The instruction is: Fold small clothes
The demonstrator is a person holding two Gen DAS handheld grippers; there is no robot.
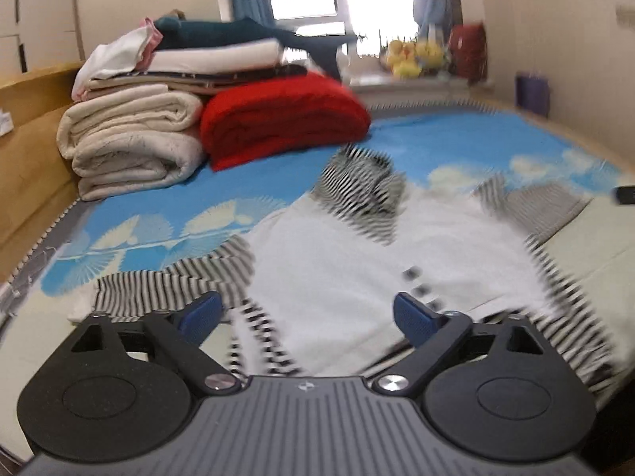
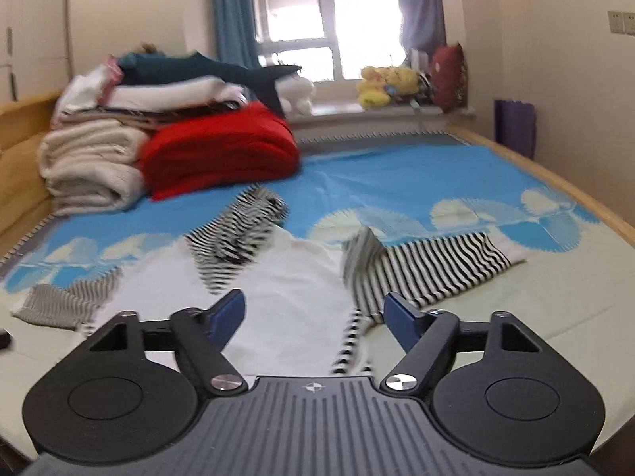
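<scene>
A small white garment (image 1: 349,261) with black-and-white striped sleeves and hood lies spread on the bed. Its left striped sleeve (image 1: 158,289) stretches left and its striped hood (image 1: 357,182) lies at the far end. My left gripper (image 1: 307,309) is open just above the garment's near hem and holds nothing. In the right wrist view the same garment (image 2: 285,277) lies ahead, its right striped sleeve (image 2: 444,265) stretching right. My right gripper (image 2: 313,313) is open over the near hem, empty. Both views are motion-blurred.
A blue and white patterned bedsheet (image 1: 436,146) covers the bed. Folded cream quilts (image 1: 131,142), a red blanket (image 1: 281,115) and stacked clothes sit at the far left. Yellow plush toys (image 2: 385,83) stand on the windowsill. A wooden bed frame (image 2: 575,190) runs along the right.
</scene>
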